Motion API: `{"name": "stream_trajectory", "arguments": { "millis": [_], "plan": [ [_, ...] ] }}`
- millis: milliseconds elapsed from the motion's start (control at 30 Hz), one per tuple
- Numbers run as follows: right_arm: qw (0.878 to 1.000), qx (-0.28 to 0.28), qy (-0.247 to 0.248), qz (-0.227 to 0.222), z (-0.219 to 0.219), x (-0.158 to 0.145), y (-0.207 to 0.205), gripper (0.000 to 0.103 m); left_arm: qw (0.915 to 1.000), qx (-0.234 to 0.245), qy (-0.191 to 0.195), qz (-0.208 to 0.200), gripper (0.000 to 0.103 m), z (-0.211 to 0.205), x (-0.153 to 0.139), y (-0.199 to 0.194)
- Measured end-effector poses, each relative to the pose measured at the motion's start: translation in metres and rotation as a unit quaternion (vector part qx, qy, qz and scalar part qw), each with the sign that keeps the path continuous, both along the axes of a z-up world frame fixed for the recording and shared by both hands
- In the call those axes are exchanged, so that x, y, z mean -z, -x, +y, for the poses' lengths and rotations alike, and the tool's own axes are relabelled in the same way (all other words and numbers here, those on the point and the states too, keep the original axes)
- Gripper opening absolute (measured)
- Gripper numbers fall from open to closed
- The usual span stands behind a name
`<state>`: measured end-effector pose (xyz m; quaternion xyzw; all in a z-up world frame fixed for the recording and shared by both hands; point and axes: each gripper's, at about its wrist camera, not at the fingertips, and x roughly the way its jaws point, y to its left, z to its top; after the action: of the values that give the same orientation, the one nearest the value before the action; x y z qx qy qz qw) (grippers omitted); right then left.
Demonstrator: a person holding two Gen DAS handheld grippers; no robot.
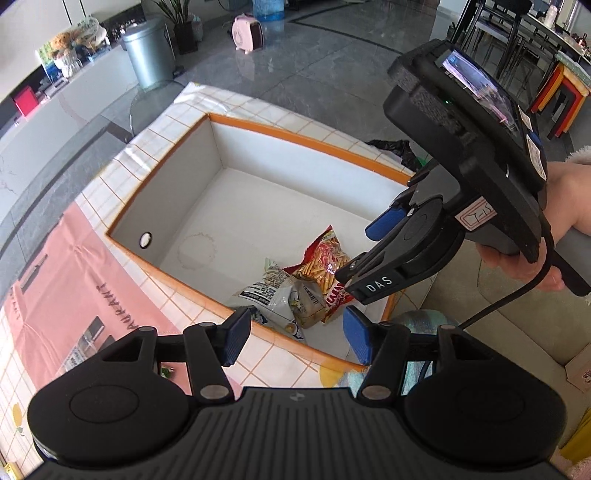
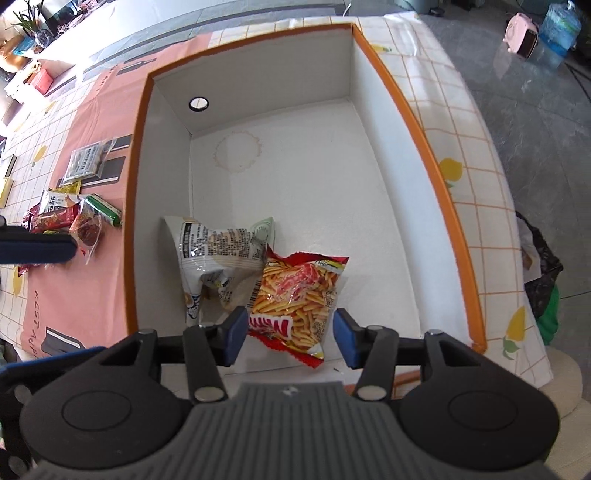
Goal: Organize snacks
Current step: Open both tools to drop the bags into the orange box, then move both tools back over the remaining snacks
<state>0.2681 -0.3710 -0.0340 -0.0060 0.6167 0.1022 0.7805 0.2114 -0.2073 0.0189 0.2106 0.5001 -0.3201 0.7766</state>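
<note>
An orange-rimmed white box (image 2: 448,206) stands on the table. Inside lie a red chips bag (image 2: 299,299) and a white snack bag (image 2: 218,254), touching each other near the box's near wall. They also show in the left wrist view, the red bag (image 1: 325,266) and the white bag (image 1: 273,291). My right gripper (image 2: 290,334) is open and empty just above the red bag; it shows from the side in the left wrist view (image 1: 369,254). My left gripper (image 1: 295,338) is open and empty over the box's near rim. Several loose snack packets (image 2: 74,218) lie on the table left of the box.
The tablecloth (image 1: 55,295) is pink and checked. A clear packet (image 2: 86,160) lies on it left of the box. A black bag (image 2: 543,273) hangs off the table's right side. Off the table stand a metal bin (image 1: 149,51) and a pink heater (image 1: 247,31).
</note>
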Motion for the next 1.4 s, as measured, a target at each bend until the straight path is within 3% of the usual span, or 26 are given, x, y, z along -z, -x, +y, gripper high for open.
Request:
{"name": "stream_trajectory", "arguments": {
  "millis": [300, 500, 833, 933, 1067, 1400],
  "plan": [
    [0.998, -0.021, 0.017, -0.061, 0.027, -0.047, 0.036, 0.062, 0.9975, -0.041, 0.033, -0.048, 0.069, 0.043, -0.029, 0.032],
    [0.993, -0.045, 0.019, -0.108, 0.06, -0.062, 0.063, 0.062, 0.9893, -0.1, 0.053, -0.092, 0.07, 0.084, -0.028, 0.057],
    [0.979, -0.062, -0.025, -0.192, 0.118, -0.056, 0.111, 0.067, 0.9591, -0.213, 0.095, -0.161, 0.071, 0.165, -0.014, 0.103],
    [0.972, -0.06, -0.04, -0.224, 0.137, -0.048, 0.126, 0.076, 0.9487, -0.247, 0.117, -0.159, 0.072, 0.191, -0.004, 0.112],
    [0.963, -0.047, -0.056, -0.258, 0.16, -0.031, 0.14, 0.076, 0.9336, -0.286, 0.149, -0.156, 0.072, 0.221, 0.012, 0.127],
    [0.947, -0.031, -0.057, -0.313, 0.204, 0.016, 0.153, 0.076, 0.9095, -0.348, 0.169, -0.15, 0.075, 0.262, 0.057, 0.139]
  ]
}}
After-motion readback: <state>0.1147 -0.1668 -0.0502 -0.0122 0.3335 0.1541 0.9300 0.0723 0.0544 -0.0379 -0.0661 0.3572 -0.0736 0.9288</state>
